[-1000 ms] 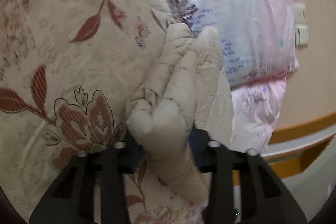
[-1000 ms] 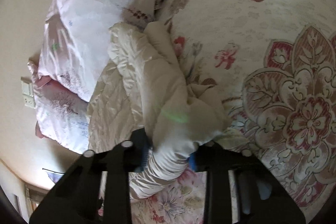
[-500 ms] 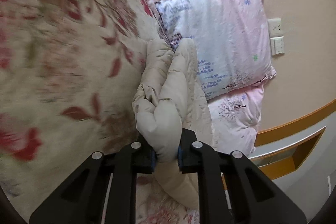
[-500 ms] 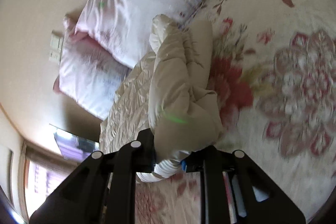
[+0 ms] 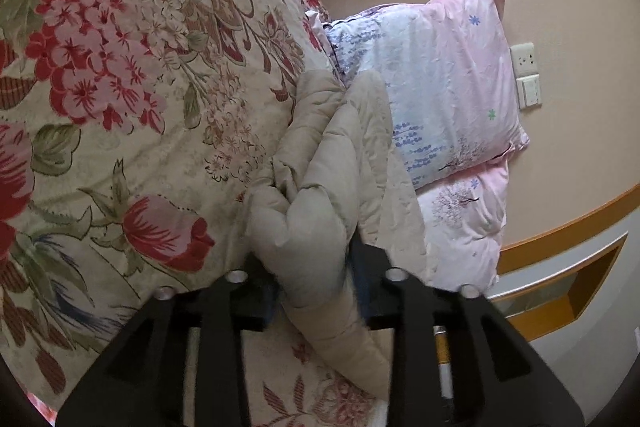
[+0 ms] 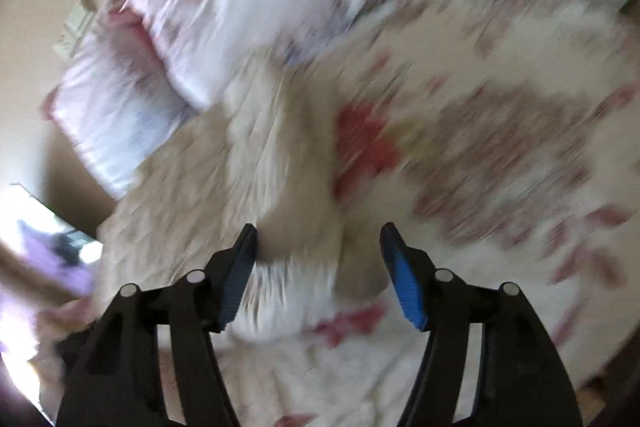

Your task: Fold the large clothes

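Observation:
A beige quilted garment [image 5: 332, 163] lies bunched on a floral bedspread [image 5: 120, 87], reaching toward the pillows. My left gripper [image 5: 310, 267] is shut on a thick fold of the garment, which bulges between the black fingers and hangs below them. In the blurred right wrist view the garment [image 6: 264, 155] lies spread on the bedspread [image 6: 500, 147]. My right gripper [image 6: 318, 243] is open, its blue-padded fingers apart above the garment's near edge, holding nothing.
Two pink and white pillows [image 5: 440, 87] lean on the beige wall, with a socket plate [image 5: 526, 75] beside them. A wooden headboard rail [image 5: 560, 247] runs at the right. The pillows also show in the right wrist view [image 6: 200, 27]. A bright window [image 6: 36, 227] is at the left.
My right gripper has opened and let go of the garment fold, and it is moving fast. My left gripper keeps its hold and has lifted and pulled back a little.

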`<control>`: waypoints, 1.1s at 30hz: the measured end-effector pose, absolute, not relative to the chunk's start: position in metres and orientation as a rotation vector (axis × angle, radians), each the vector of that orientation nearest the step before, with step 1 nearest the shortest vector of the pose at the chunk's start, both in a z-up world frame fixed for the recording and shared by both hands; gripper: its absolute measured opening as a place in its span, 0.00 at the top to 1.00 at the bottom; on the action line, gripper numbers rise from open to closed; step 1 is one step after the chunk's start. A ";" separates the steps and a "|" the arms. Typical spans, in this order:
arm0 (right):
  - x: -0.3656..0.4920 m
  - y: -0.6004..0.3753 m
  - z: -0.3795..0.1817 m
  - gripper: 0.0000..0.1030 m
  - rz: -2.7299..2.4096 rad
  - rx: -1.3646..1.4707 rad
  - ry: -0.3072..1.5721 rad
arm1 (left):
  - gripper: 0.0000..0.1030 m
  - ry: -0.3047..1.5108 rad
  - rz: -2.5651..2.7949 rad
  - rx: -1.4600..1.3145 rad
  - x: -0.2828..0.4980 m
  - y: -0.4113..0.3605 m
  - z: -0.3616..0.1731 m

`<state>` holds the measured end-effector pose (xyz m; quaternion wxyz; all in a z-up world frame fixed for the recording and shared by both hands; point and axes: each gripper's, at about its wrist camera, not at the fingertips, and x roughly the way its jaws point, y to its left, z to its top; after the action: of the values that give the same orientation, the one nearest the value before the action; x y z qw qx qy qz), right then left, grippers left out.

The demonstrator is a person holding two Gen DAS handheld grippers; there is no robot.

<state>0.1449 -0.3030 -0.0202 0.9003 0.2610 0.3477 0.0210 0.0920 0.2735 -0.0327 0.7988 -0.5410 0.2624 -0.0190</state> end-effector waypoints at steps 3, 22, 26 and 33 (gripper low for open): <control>0.143 -0.286 0.007 0.38 -0.033 0.403 0.619 | 0.48 0.529 -0.054 -1.147 0.089 0.272 -0.032; 0.209 -0.068 0.012 0.50 0.262 -0.131 0.649 | 0.36 0.520 0.061 -0.963 0.090 0.241 -0.021; 0.218 -0.065 -0.001 0.49 0.238 -0.148 0.686 | 0.35 0.535 0.075 -0.951 0.096 0.239 -0.021; 0.231 -0.043 -0.028 0.47 0.209 -0.238 0.740 | 0.35 0.528 0.106 -0.980 0.101 0.243 -0.023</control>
<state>0.2310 -0.0430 -0.0279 0.9202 -0.1159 0.3599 0.1015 0.1008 0.2427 -0.0229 0.8477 -0.4650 0.2503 0.0501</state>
